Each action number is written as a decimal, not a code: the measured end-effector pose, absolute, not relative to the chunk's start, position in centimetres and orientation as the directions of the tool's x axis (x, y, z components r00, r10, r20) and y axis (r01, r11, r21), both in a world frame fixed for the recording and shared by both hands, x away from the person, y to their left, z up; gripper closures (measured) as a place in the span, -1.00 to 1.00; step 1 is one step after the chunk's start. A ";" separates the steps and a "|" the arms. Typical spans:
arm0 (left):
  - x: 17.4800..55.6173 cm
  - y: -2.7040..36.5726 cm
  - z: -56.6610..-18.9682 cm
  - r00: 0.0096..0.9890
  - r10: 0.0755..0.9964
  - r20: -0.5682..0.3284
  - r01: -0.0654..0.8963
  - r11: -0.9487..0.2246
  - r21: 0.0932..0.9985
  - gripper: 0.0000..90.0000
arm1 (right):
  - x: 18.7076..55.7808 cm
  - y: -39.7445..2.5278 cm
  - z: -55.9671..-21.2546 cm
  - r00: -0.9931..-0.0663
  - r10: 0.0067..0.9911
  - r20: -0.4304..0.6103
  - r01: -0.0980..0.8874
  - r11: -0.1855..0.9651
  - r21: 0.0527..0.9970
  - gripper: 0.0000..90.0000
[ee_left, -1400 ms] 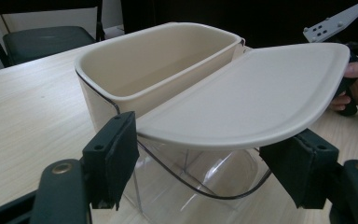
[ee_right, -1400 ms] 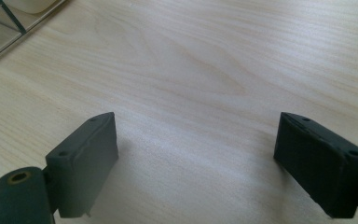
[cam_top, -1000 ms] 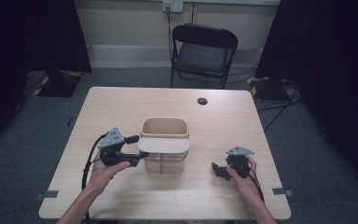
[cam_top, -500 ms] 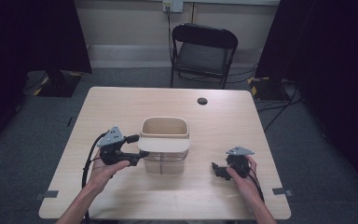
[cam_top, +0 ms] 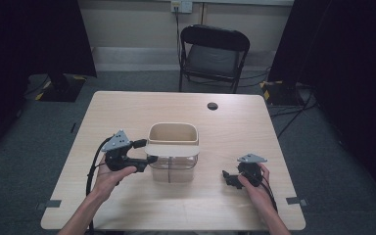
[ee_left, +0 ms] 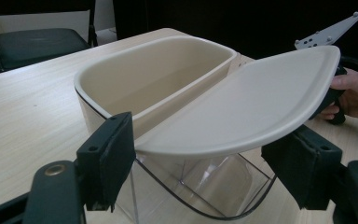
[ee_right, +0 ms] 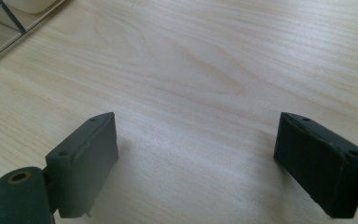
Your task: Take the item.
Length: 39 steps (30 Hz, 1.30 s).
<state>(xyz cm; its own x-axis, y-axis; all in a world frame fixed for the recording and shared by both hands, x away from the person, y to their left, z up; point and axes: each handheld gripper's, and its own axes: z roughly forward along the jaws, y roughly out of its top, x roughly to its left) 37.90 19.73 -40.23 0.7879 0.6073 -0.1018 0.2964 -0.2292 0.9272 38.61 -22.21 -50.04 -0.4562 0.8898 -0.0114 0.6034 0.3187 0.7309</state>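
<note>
Sitting mid-tabletop [cam_top: 127,112], the clear container [cam_top: 172,164] holds a cream inner tub [cam_top: 172,133], with a cream lid [cam_top: 172,149] lying across its near half. At its left side, the left tongs [cam_top: 149,159] stand spread on either side of the lid's edge, apparently not gripping it. Resting to the right, the right tongs [cam_top: 226,177] are wide open over bare wood

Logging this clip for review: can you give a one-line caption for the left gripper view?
Left hand-held gripper, jaws spread wide, at the cream lid lying half across a clear container.
</note>
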 end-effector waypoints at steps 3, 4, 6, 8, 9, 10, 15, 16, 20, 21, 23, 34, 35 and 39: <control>37.9 19.7 -40.2 0.786 0.609 -0.107 0.299 -0.222 0.928 -0.44 | 38.6 -22.2 -50.0 -0.456 0.890 -0.012 0.603 0.319 0.731 -0.72; 37.9 19.7 -40.2 0.786 0.608 -0.107 0.298 -0.222 0.928 -0.44 | 38.6 -22.2 -50.0 -0.456 0.890 -0.012 0.603 0.319 0.731 -0.72; 38.0 19.8 -40.1 0.789 0.605 -0.105 0.295 -0.223 0.929 -0.43 | 38.6 -22.2 -50.0 -0.456 0.890 -0.012 0.603 0.319 0.731 -0.72; 38.0 19.7 -40.1 0.789 0.605 -0.111 0.295 -0.214 0.931 -0.43 | 38.6 -22.2 -50.0 -0.456 0.890 -0.012 0.603 0.319 0.731 -0.72; 38.0 19.7 -40.1 0.789 0.604 -0.111 0.294 -0.214 0.932 -0.43 | 38.6 -22.2 -50.0 -0.456 0.890 -0.012 0.603 0.319 0.731 -0.72; 38.0 19.6 -40.1 0.791 0.602 -0.109 0.295 -0.219 0.930 -0.43 | 38.6 -22.2 -50.0 -0.456 0.890 -0.012 0.603 0.319 0.731 -0.72; 38.0 19.5 -39.9 0.793 0.600 -0.105 0.291 -0.222 0.931 -0.42 | 38.6 -22.2 -50.0 -0.456 0.890 -0.012 0.603 0.319 0.731 -0.72; 38.0 19.5 -39.9 0.795 0.598 -0.105 0.290 -0.223 0.931 -0.41 | 38.6 -22.2 -50.0 -0.457 0.889 -0.012 0.602 0.320 0.732 -0.72; 38.0 19.5 -39.8 0.795 0.598 -0.105 0.291 -0.223 0.930 -0.38 | 38.6 -22.2 -50.0 -0.456 0.890 -0.012 0.603 0.319 0.731 -0.72; 38.1 19.5 -39.8 0.798 0.594 -0.105 0.290 -0.225 0.930 -0.37 | 38.6 -22.2 -50.0 -0.456 0.890 -0.012 0.603 0.319 0.731 -0.72; 38.1 19.5 -39.8 0.799 0.592 -0.108 0.291 -0.222 0.931 -0.36 | 38.6 -22.2 -50.0 -0.457 0.889 -0.012 0.602 0.320 0.731 -0.72; 38.3 19.8 -39.7 0.795 0.593 -0.128 0.305 -0.207 0.930 -0.26 | 38.6 -22.2 -50.0 -0.458 0.889 -0.013 0.602 0.321 0.731 -0.72; 38.4 19.8 -39.8 0.794 0.593 -0.133 0.306 -0.201 0.930 -0.26 | 38.6 -22.2 -50.0 -0.458 0.889 -0.013 0.602 0.321 0.731 -0.72; 38.5 20.0 -39.7 0.796 0.590 -0.137 0.308 -0.199 0.930 -0.23 | 38.6 -22.2 -50.0 -0.458 0.889 -0.012 0.602 0.320 0.731 -0.72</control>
<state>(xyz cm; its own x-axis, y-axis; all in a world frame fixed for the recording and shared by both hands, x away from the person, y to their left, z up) 38.45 19.96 -39.73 0.7958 0.5898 -0.1374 0.3079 -0.1986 0.9305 38.64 -22.22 -50.04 -0.4577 0.8890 -0.0118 0.6024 0.3199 0.7313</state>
